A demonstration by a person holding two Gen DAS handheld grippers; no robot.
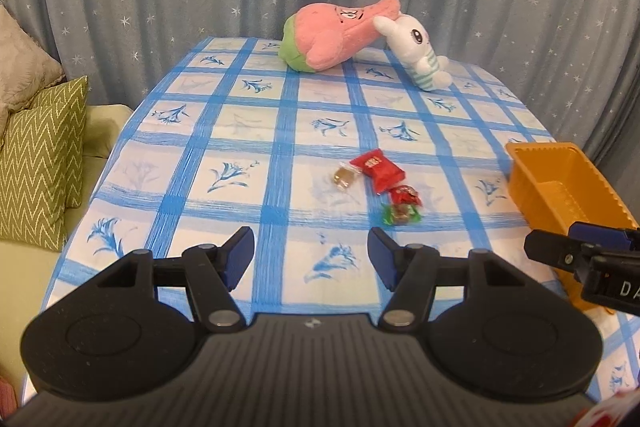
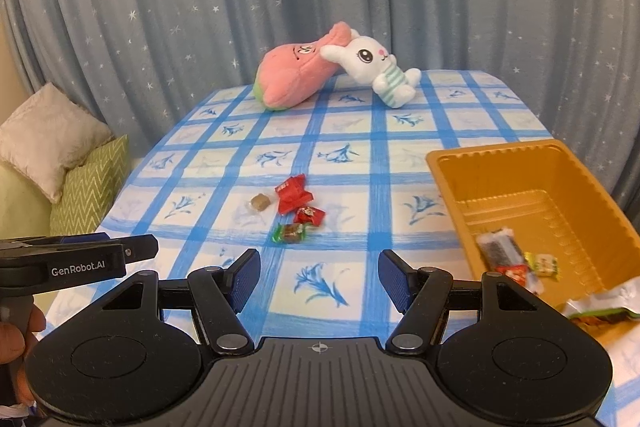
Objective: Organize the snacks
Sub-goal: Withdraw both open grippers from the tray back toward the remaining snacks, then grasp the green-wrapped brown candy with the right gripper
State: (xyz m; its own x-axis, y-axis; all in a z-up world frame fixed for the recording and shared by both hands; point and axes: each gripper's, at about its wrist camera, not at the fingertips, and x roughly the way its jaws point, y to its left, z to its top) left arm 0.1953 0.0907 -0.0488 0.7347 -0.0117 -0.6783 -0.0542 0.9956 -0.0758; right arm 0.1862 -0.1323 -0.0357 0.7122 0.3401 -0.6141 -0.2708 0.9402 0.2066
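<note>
- Some snacks already lie in the orange tray (image 2: 460,163): a dark bar in a white wrapper (image 2: 498,247), a yellow-green sweet (image 2: 542,264) and a red-and-white one (image 2: 514,273). Four more wait on the table (image 1: 224,131), so the sorting looks partly done and the step in hand is reaching for the next piece.
- The loose pieces sit in a tight cluster near the middle of the checked cloth: a red packet (image 1: 376,167), a clear-wrapped brown sweet (image 1: 345,177) just to its left, a small red sweet (image 1: 405,195) and a green-wrapped sweet (image 1: 401,214) nearest the grippers.
- The left hand-held gripper (image 1: 311,253) has its jaws apart with nothing between them, and hovers short of the cluster.
- The right hand-held gripper (image 2: 319,277) is likewise spread and empty, aimed at bare cloth between the cluster and the tray.
- The next move probably calls for coming down over a single piece, likely the green-wrapped sweet, and pinching the crinkly wrapper without dragging its neighbours, which nearly touch one another.
- Room is generous: bare cloth lies all around the cluster, and the pink plush (image 2: 292,71) and white rabbit (image 2: 376,69) sit well apart at the far edge.
- The tray stands at the table's right side with its rim raised, so a carried piece must clear that wall. An opened packet (image 2: 604,303) lies at its near corner.
- The two grippers hang close side by side; crossing paths is the main risk.
</note>
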